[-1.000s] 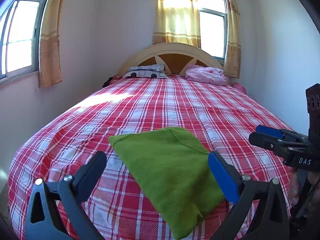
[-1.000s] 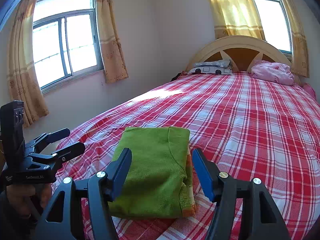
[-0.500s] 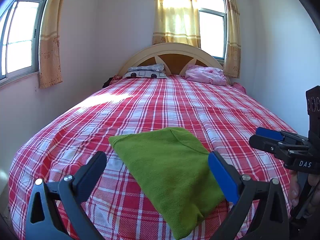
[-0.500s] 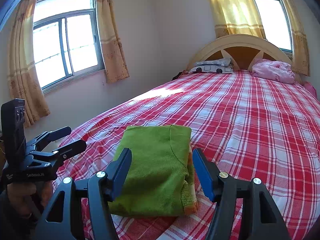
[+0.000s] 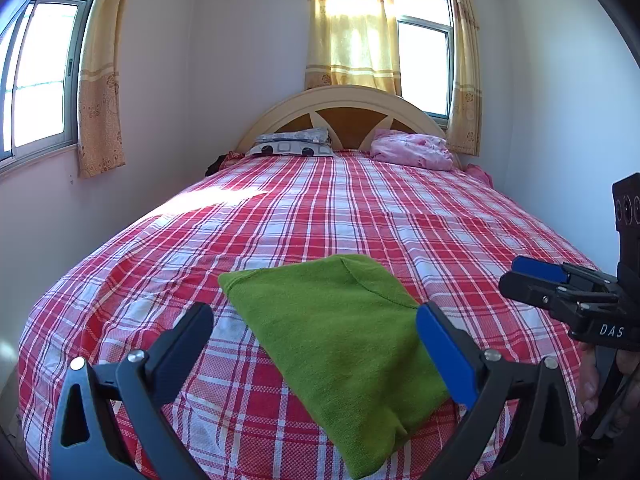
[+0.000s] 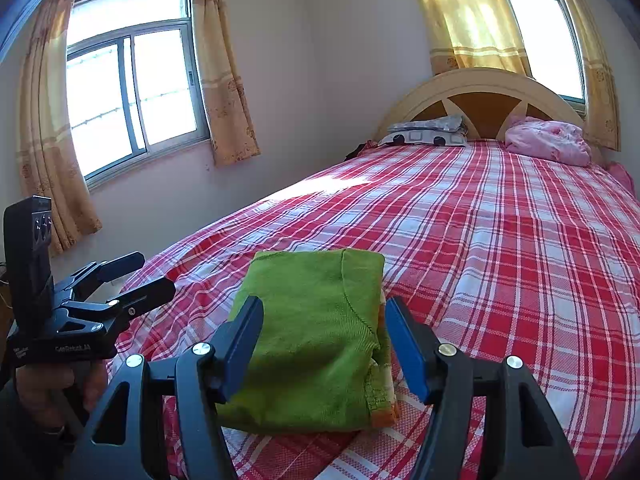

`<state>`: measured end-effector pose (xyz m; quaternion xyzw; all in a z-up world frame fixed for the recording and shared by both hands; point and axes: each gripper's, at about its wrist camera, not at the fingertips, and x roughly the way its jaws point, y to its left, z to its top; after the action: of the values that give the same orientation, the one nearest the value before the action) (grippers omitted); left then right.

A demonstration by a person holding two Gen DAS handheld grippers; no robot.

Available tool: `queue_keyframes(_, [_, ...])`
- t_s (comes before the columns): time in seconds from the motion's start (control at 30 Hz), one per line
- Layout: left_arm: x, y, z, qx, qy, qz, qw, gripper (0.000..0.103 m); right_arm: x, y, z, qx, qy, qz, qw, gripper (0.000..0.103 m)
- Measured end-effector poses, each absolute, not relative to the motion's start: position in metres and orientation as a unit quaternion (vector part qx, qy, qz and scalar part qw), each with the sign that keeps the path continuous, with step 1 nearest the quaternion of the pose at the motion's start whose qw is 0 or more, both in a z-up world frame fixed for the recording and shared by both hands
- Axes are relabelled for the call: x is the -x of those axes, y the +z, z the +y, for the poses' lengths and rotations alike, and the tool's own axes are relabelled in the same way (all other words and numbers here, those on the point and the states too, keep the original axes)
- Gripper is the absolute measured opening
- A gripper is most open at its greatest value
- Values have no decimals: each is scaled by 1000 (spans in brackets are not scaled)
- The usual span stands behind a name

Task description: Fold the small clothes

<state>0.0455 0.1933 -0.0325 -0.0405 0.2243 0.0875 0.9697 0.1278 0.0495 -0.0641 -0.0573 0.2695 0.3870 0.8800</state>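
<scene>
Home bedroom: plaid-covered bed [image 5: 360, 216], pillows [image 5: 294, 145], curtained windows [image 6: 132, 96].

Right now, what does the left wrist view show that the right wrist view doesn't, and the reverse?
Only the left wrist view shows the right gripper from outside, at its right edge. Only the right wrist view shows the left gripper from outside, the hand holding it, and the orange edge under the green garment. Both show the folded garment on the plaid bed, the pillows, and both grippers open, holding nothing.

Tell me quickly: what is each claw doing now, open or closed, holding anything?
Left claw: open, holding nothing, above the green cloth.
Right claw: open, holding nothing, also above the cloth.
</scene>
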Motion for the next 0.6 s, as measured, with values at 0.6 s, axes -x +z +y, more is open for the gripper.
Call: queue_keyframes(0.6, [-44,-27,196,21,102,226,969,103,-125,-64,50,55,389,262,882,64])
